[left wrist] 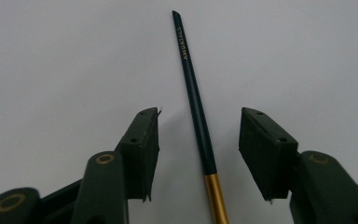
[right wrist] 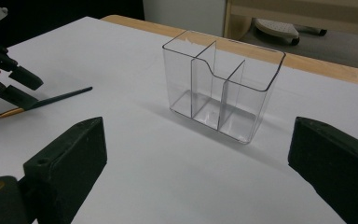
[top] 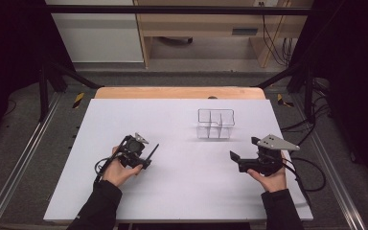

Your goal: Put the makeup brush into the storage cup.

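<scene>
A thin brush (left wrist: 196,98), dark green in the handle with a gold ferrule, lies flat on the white tabletop (top: 172,191). My left gripper (left wrist: 199,135) straddles it, open, with a gap between each pad and the handle. In the high view the left gripper (top: 143,154) is at the left-middle of the table, and the brush (top: 152,151) pokes out up and to the right. My right gripper (top: 244,148) hovers open at the right with nothing between its jaws. It faces a clear plastic organizer (right wrist: 223,79) with three compartments, standing upright.
The organizer (top: 215,123) stands right of centre toward the far side of the table. A wooden edge (top: 177,92) runs along the back of the white top. Metal frame rails and cables flank the table. From the right gripper view, the left gripper (right wrist: 16,84) and brush (right wrist: 51,100) sit at far left.
</scene>
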Motion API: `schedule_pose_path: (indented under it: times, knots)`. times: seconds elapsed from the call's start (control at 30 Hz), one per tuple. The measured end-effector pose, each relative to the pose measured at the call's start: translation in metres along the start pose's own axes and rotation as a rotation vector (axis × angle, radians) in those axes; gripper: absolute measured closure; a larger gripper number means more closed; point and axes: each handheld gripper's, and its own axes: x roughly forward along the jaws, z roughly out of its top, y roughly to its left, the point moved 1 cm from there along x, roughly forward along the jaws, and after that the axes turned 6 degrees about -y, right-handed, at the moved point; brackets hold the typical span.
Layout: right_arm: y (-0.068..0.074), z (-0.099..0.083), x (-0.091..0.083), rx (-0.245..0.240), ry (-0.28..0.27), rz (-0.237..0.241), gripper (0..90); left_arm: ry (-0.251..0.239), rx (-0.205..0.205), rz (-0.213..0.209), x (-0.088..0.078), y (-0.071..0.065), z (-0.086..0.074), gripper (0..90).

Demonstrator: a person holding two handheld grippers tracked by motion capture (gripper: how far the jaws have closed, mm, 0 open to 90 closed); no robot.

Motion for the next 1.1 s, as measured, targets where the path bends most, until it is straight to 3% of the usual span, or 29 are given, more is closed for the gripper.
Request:
schedule_pose_path:
  times: [0.4,1.1]
  knots:
    - [0.0015,-0.0013,0.0023,-0.011,0.022,0.007,4.4,0.047,0.023,-0.009,0.0092,-0.0038,-0.0005,64.9]
    - [0.0021,-0.0002,0.0021,-0.010,0.018,0.014,3.3,0.063,-0.005,-0.029,0.0088,-0.0048,-0.0010,80.5]
